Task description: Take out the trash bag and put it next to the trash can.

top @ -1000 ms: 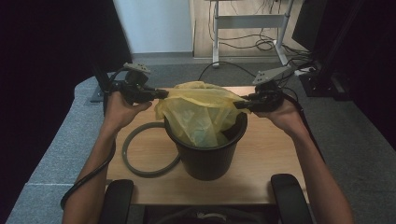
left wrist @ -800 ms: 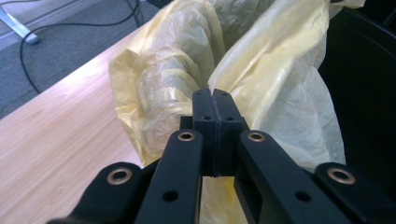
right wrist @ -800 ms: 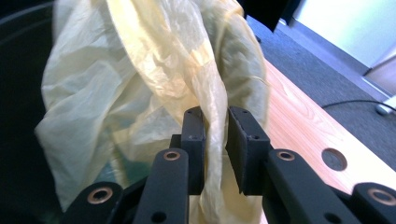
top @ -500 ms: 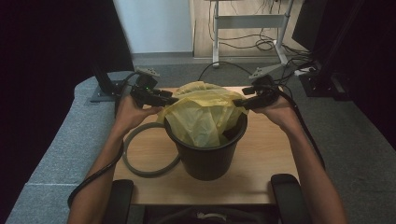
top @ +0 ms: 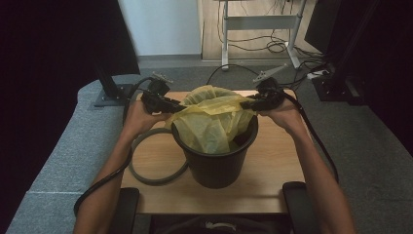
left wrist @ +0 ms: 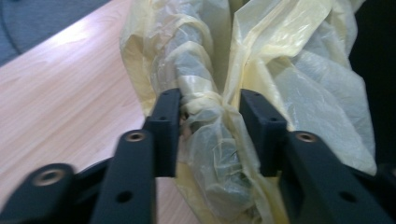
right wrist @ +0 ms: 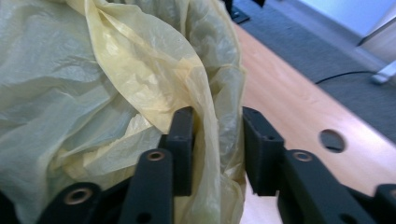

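A black bin point(top: 214, 161) stands on the wooden table point(top: 272, 165) with a yellow plastic bag point(top: 212, 122) bunched in its mouth. At the bin's left rim, my left gripper point(top: 178, 105) points inward. In the left gripper view its jaws point(left wrist: 210, 112) hold a twisted roll of the bag point(left wrist: 205, 98) that fills the gap between them. My right gripper point(top: 246, 103) is at the right rim, and a fold of the bag point(right wrist: 205, 107) is caught between its jaws point(right wrist: 217, 126). Both pairs of jaws have just been closing on the film.
A grey ring point(top: 146, 170) lies on the table left of the bin. Cables trail back from both grippers along the forearms. The tabletop has a round hole point(right wrist: 332, 140) near the right gripper. Grey floor surrounds the table, and a desk frame stands behind it.
Both hands have come inward toward the bin and a little lower. The bag's top, stretched wide between the grippers before, now hangs slacker over the rim.
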